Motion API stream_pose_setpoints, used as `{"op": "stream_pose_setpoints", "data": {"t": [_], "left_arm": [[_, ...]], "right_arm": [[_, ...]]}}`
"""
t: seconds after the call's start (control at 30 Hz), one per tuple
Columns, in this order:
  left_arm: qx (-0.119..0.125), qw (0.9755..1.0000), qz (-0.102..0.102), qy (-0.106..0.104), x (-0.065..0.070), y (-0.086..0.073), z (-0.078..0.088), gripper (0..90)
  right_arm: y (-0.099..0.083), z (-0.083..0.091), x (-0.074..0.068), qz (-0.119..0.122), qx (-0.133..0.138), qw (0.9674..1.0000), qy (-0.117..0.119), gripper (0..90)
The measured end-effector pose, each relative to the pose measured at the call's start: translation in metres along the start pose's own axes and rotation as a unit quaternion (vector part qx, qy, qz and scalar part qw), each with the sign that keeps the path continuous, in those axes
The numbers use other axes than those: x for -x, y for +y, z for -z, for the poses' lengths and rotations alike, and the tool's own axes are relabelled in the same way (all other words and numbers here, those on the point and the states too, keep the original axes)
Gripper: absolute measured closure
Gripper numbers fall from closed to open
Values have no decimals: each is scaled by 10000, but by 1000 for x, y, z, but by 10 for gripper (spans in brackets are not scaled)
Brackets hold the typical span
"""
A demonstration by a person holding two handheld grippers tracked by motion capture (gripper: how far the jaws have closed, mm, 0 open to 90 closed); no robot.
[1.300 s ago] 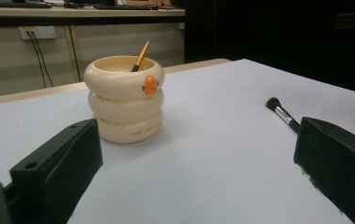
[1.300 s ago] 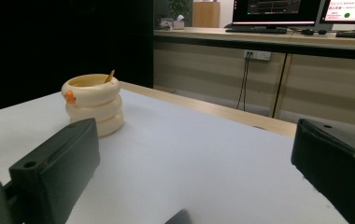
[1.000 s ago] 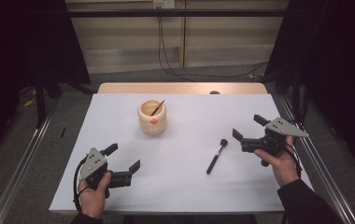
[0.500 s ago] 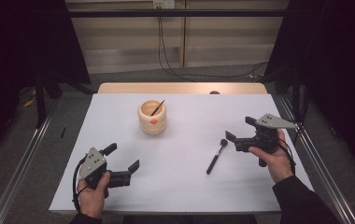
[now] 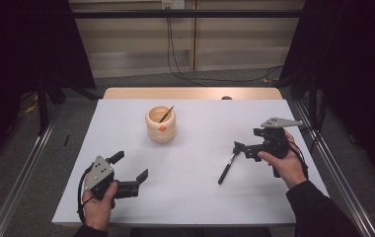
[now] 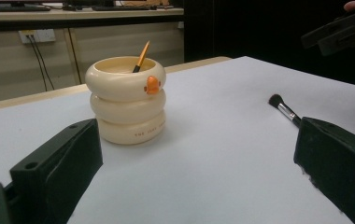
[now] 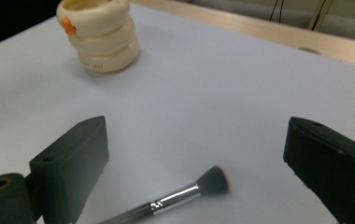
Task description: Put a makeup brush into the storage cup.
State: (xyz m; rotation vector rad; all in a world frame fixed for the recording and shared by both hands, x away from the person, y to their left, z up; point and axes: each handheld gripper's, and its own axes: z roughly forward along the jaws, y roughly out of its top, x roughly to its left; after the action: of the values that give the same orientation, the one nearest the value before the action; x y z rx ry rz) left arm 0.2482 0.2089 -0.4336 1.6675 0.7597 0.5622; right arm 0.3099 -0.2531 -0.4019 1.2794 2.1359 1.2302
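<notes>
From the high view, I am holding my right tongs (image 5: pixel 238 147) over the bristle end of the makeup brush (image 5: pixel 226 168), which is lying flat on the white bench (image 5: pixel 195 197), well apart from the cream ring-shaped holder (image 5: pixel 161 124) toward the far side. My left tongs (image 5: pixel 132 170) are resting near the bench's front left edge, released and holding nothing. One orange-handled brush (image 5: pixel 166 114) is already standing tilted in the holder.

In the left gripper view, I am looking between my spread jaws at the holder (image 6: pixel 125 99) with the orange-handled brush (image 6: pixel 141 56) leaning out of it. The makeup brush (image 6: pixel 283 109) is lying beyond my right-hand jaw, its dark bristles pointing toward the holder, and my right tongs (image 6: pixel 339 32) are hovering at the top corner.

In the right gripper view, my jaws are standing wide on either side of the makeup brush (image 7: pixel 185 193); they have just been closing a little, but the pads are not touching it yet, so nothing is grasped. The holder (image 7: pixel 101 35) is sitting far off at the upper left.

I judge the work as just starting on this brush: I am lining up for the pick, and the grasp, lift, carry and drop into the holder are all left.
</notes>
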Motion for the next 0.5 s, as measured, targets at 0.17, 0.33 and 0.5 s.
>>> {"op": "stream_pose_setpoints", "data": {"t": [0.17, 0.33, 0.5], "left_arm": [[-24, 10000, 1, 44, -1, 0, 0, 10], [-20, 10000, -1, 15, -2, 0, 0, 11], [-22, 10000, 41, 42, -3, -1, 0, 11]], "right_arm": [[2, -12, 0, -23, -643, 9979, 24, 75], [7, -20, 1, -38, -1082, 9935, 351, 105], [8, -27, 1, -36, -1391, 9896, 378, 98]]}}
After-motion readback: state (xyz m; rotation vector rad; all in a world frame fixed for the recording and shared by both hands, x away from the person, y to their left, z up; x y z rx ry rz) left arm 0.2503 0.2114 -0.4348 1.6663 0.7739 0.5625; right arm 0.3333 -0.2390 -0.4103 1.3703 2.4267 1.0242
